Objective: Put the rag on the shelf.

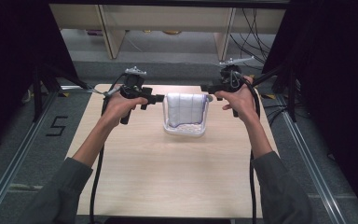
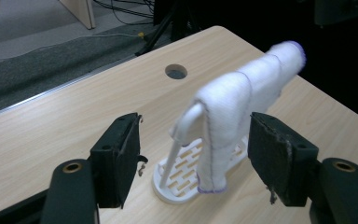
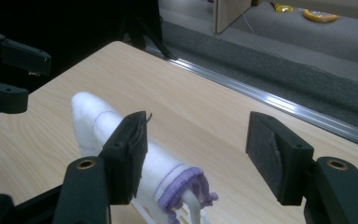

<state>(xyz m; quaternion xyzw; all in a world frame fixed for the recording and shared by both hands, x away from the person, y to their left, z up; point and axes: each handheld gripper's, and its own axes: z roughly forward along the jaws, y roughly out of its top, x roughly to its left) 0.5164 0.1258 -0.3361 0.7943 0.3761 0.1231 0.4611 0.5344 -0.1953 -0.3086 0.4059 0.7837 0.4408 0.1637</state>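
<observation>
A white cloth with purple stitching (image 1: 185,108) hangs folded over the top bar of a small white slotted rack (image 1: 184,131) at the far middle of the table. My left gripper (image 1: 160,99) stands just left of the bar's end, and its jaws are open. In the left gripper view the cloth (image 2: 242,98) and the rack (image 2: 177,184) sit a little beyond my open gripper (image 2: 196,128), touching neither pad. My right gripper (image 1: 207,87) is just right of the bar, open. In the right gripper view the cloth (image 3: 98,123) lies behind the left jaw of that gripper (image 3: 199,128).
The light wooden table (image 1: 168,177) has a round hole (image 2: 176,71) near its far edge. A metal rail (image 3: 279,105) runs along the floor behind it. Wooden furniture legs (image 1: 113,37) and cables (image 1: 256,32) stand farther back, with dark curtains on both sides.
</observation>
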